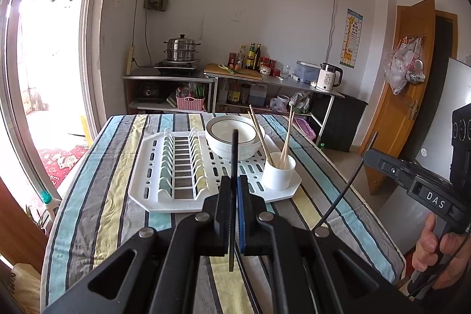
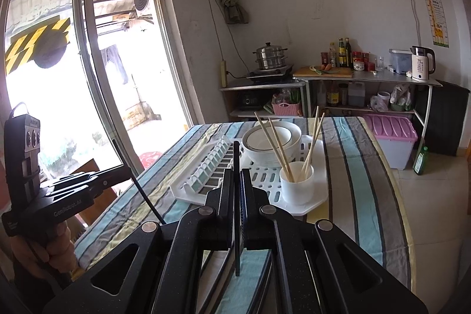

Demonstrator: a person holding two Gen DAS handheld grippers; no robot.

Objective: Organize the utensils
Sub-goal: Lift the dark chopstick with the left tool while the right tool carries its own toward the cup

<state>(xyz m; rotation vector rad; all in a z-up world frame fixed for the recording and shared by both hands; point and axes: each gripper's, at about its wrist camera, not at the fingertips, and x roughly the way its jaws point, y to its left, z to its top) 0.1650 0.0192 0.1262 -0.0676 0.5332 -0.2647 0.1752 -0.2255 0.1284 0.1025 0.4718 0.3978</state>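
My left gripper (image 1: pixel 234 181) is shut on a thin black chopstick (image 1: pixel 234 155) that points forward over the white dish rack (image 1: pixel 141 187). My right gripper (image 2: pixel 237 174) is shut on a second black chopstick (image 2: pixel 235 155), also held above the rack (image 2: pixel 188 190). Each gripper shows in the other's view, at the right (image 1: pixel 368 158) and the left (image 2: pixel 123 167), with its stick slanting down. On the rack's near right corner stands a white cup (image 1: pixel 278 171) (image 2: pixel 297 184) holding several wooden chopsticks (image 1: pixel 259 134) (image 2: pixel 276 143). Stacked white bowls (image 1: pixel 229 134) (image 2: pixel 270 137) sit behind it.
The rack lies on a table with a striped cloth (image 1: pixel 97 214). A pink-lidded storage box (image 2: pixel 391 131) and a green bottle (image 2: pixel 420 161) stand on the floor to the right. Kitchen shelves (image 1: pixel 265 78) line the far wall. A person's hand (image 1: pixel 432 249) grips the right handle.
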